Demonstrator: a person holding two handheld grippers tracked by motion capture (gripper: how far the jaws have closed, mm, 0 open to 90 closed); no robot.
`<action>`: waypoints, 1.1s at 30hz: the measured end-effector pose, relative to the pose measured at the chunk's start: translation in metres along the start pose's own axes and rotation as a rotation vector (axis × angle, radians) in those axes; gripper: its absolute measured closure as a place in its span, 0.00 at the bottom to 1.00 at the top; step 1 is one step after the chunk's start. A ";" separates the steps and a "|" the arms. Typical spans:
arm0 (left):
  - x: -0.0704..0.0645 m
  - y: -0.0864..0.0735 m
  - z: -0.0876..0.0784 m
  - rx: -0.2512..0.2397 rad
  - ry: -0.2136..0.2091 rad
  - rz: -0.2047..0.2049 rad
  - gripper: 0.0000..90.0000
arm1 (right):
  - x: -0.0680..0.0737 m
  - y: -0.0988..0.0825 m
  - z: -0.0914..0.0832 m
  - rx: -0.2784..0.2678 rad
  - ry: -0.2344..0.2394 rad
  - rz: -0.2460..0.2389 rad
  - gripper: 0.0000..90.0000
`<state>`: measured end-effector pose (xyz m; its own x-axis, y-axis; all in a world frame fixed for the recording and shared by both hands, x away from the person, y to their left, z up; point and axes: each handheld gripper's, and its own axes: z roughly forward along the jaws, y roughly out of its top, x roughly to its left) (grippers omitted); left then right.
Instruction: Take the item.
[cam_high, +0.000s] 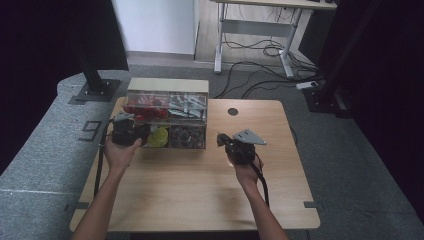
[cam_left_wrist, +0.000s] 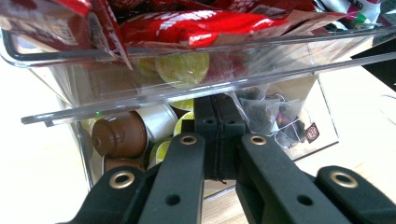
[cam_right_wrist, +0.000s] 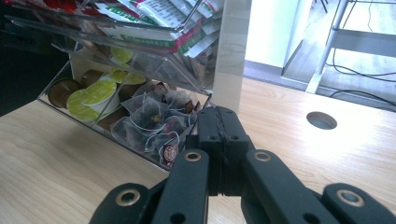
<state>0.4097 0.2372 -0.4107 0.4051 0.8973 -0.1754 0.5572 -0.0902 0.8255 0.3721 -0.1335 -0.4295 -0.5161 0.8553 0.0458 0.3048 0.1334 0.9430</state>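
A clear plastic organizer (cam_high: 167, 114) stands at the back left of the wooden table (cam_high: 210, 200). Its upper tier holds red packets (cam_left_wrist: 196, 25) and white sachets (cam_right_wrist: 159, 18); its lower tier holds coffee capsules (cam_left_wrist: 122, 135) with yellow-green lids (cam_right_wrist: 95, 93) and pyramid tea bags (cam_right_wrist: 152, 119). My left gripper (cam_high: 142, 134) is at the organizer's lower left front, jaws shut and empty, right up against the capsule compartment (cam_left_wrist: 218, 112). My right gripper (cam_high: 220, 139) hovers just right of the organizer, jaws pressed together with nothing held (cam_right_wrist: 219, 123).
A round cable hole (cam_high: 233, 111) is in the table behind my right gripper. Two black stand legs (cam_high: 92, 75) flank the table. Behind it are a white desk frame (cam_high: 255, 35) and floor cables (cam_high: 260, 65). Bare wood fills the table's front half.
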 end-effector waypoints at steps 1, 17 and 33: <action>0.000 0.000 0.000 0.000 0.001 0.000 1.00 | -0.001 0.000 -0.001 -0.001 -0.002 0.000 0.99; -0.001 0.000 0.001 0.001 0.003 -0.002 1.00 | -0.023 -0.006 -0.013 0.001 -0.049 0.020 0.99; -0.001 0.000 0.001 0.001 0.006 0.000 1.00 | -0.037 -0.011 -0.015 0.014 -0.084 0.038 0.99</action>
<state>0.4102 0.2361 -0.4118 0.4010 0.8997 -0.1725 0.5580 -0.0906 0.8249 0.3763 -0.1742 -0.4363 -0.4354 0.8987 0.0528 0.3342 0.1069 0.9364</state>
